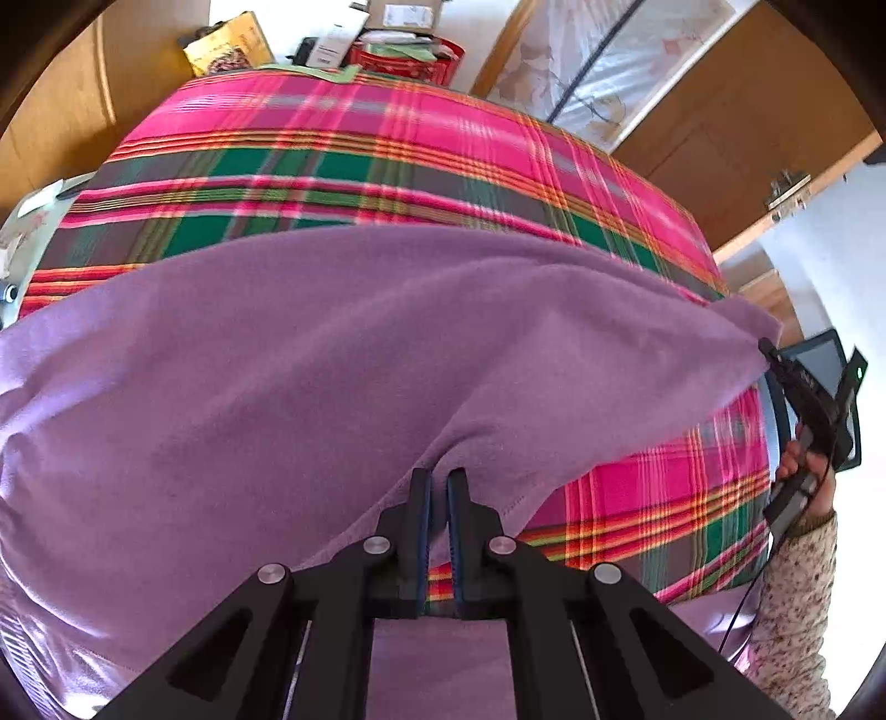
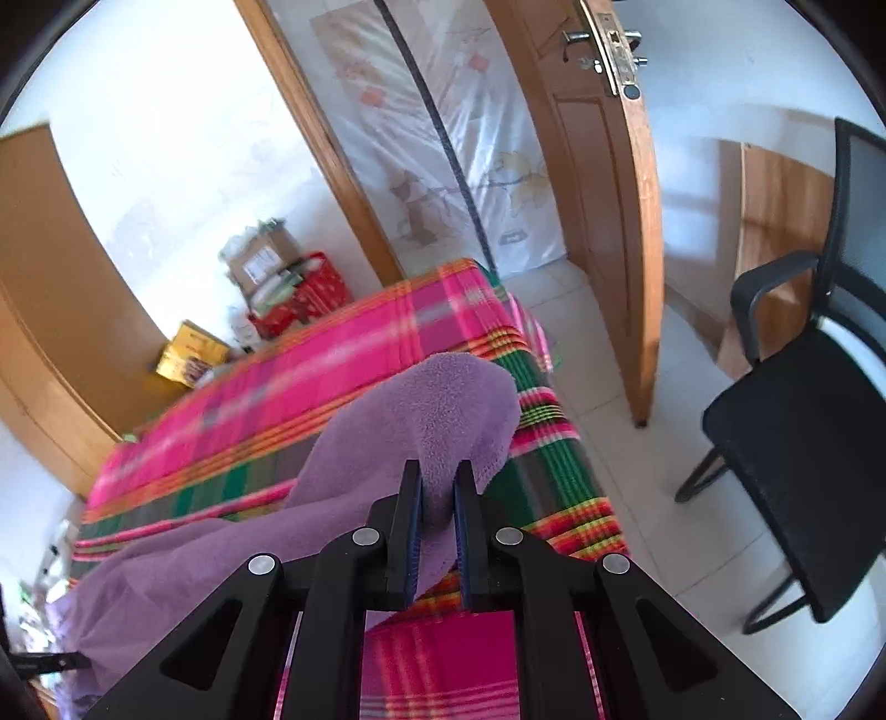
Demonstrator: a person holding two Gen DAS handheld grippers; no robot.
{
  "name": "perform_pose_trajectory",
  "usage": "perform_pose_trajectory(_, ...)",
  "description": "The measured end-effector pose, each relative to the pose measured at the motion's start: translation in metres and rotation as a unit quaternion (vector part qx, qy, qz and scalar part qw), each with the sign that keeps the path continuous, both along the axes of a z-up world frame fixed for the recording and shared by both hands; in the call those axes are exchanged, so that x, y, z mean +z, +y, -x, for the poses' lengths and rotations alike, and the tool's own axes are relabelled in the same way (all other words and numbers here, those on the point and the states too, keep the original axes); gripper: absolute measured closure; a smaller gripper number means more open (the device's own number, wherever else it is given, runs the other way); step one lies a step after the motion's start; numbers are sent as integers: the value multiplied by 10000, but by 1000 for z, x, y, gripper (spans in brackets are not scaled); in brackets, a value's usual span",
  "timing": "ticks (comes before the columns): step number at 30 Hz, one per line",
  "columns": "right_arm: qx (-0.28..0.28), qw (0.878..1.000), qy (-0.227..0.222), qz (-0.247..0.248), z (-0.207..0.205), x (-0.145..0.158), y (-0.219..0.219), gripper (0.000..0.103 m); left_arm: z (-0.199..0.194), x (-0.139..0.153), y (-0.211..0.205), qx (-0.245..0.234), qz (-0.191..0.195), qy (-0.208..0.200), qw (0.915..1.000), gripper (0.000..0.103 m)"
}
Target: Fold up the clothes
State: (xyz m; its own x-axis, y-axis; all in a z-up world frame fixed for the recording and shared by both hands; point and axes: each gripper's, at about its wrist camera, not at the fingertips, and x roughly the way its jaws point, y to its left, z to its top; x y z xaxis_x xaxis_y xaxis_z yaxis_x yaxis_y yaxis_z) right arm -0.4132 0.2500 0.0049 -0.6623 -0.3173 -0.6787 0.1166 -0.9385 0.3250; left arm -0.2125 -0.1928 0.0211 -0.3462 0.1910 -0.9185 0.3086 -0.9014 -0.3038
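A purple fleece garment is stretched above a pink, green and orange plaid bed cover. My left gripper is shut on the garment's near edge, the cloth pinched between its fingers. At the right of the left wrist view, my right gripper clamps the garment's far corner, held by a hand in a speckled sleeve. In the right wrist view, the right gripper is shut on a fold of the purple garment, which trails down to the left over the plaid cover.
Cardboard boxes, a yellow box and a red bag are stacked beyond the bed. A wooden door stands open on the right, with a black office chair on the tiled floor beside the bed.
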Motion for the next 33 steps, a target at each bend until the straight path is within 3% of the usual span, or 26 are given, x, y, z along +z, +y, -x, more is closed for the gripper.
perform_pose_trajectory(11, -204, 9992, -124, -334, -3, -8, -1, 92, -1, 4, -11, 65, -363, 0, 9993, 94)
perform_pose_trajectory(14, -114, 9987, -135, -478, -14, -5, -9, 89, -11, 15, -19, 147, -260, 88, 9995, 94)
perform_pose_trajectory(17, 7, 9981, -96, -614, -27, 2, -17, 84, -22, 22, -32, 400, -350, 199, 9984, 94)
perform_pose_trajectory(25, 329, 9947, 9, -975, -64, 18, -39, 82, -79, 29, -81, 1109, -475, 326, 9922, 92)
perform_pose_trajectory(33, 1594, 9809, 149, -1105, -117, 29, -112, 82, -141, 32, -147, 2032, -410, 423, 9774, 92)
